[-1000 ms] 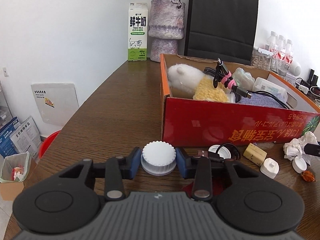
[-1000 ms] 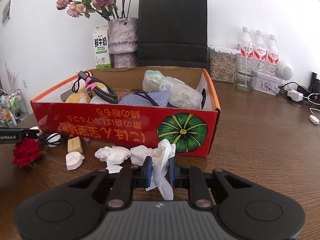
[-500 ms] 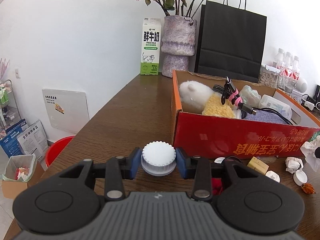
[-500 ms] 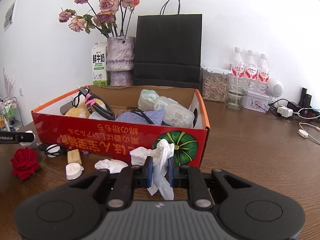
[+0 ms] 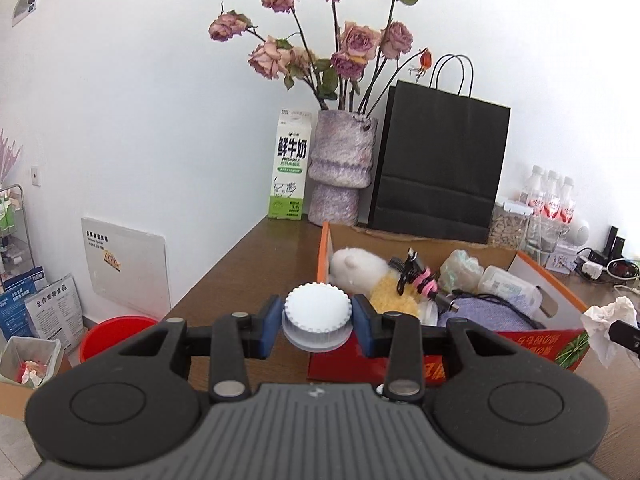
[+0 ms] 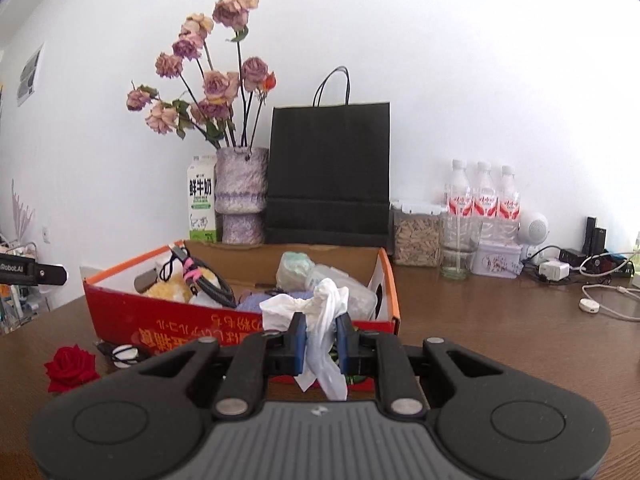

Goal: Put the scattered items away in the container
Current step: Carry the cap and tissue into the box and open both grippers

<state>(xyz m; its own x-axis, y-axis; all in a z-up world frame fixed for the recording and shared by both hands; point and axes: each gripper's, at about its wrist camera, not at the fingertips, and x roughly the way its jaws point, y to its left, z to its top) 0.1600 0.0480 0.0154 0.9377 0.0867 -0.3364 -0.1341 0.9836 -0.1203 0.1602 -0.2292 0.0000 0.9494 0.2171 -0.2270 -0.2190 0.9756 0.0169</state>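
My left gripper (image 5: 317, 326) is shut on a white ribbed bottle cap (image 5: 317, 316) and holds it in the air just before the left near corner of the red cardboard box (image 5: 568, 354). My right gripper (image 6: 322, 344) is shut on a crumpled white tissue (image 6: 324, 320), held above the box's front wall (image 6: 160, 326). The tissue also shows in the left wrist view (image 5: 608, 320). The box holds a white plush toy (image 5: 358, 270), a cable bundle with a pink tie (image 5: 420, 276), wrapped packets and a purple cloth. A red rose (image 6: 72, 366) and a white round item with a black cable (image 6: 124, 354) lie on the table before the box.
Behind the box stand a milk carton (image 5: 291, 172), a vase of dried roses (image 5: 340, 172) and a black paper bag (image 5: 440, 172). Water bottles (image 6: 482, 200), a jar, a glass, a tin and chargers with cables (image 6: 600, 292) sit at right. The table's left edge drops to a red bucket (image 5: 116, 334).
Both grippers have risen from table level with their loads. The box now sits lower in both views and its inside shows more; the loose items on the table have mostly dropped out of sight.
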